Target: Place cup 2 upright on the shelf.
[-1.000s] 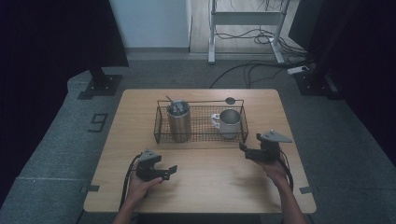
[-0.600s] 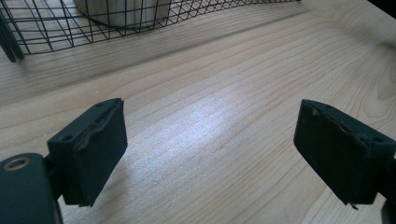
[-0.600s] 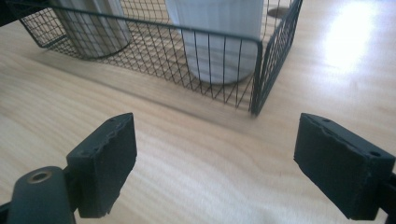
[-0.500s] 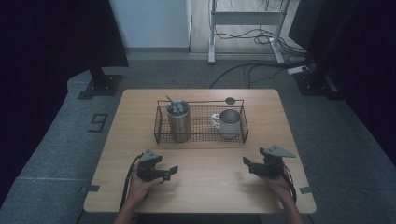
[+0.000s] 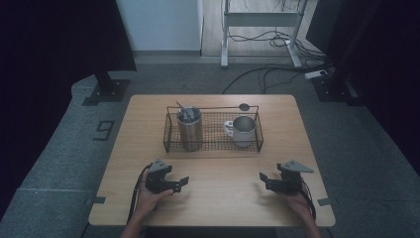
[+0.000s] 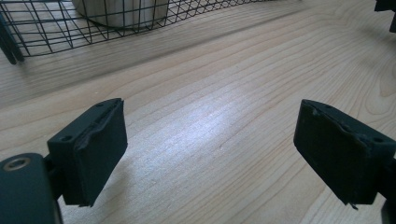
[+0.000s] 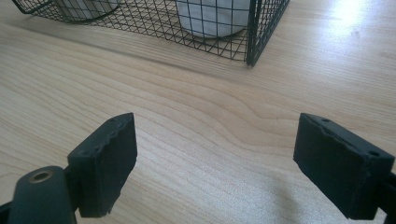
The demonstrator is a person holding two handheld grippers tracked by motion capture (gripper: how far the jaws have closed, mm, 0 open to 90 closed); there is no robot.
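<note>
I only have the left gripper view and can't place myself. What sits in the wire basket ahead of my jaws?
Observer: In the wire basket, a steel tumbler stands at its left end.
Operator: Anything else in it?
Observer: A white mug stands at the right end, handle toward the tumbler.
Operator: Where's the other gripper?
Observer: The right gripper rests near the table's front right, jaws open, holding nothing.
</note>
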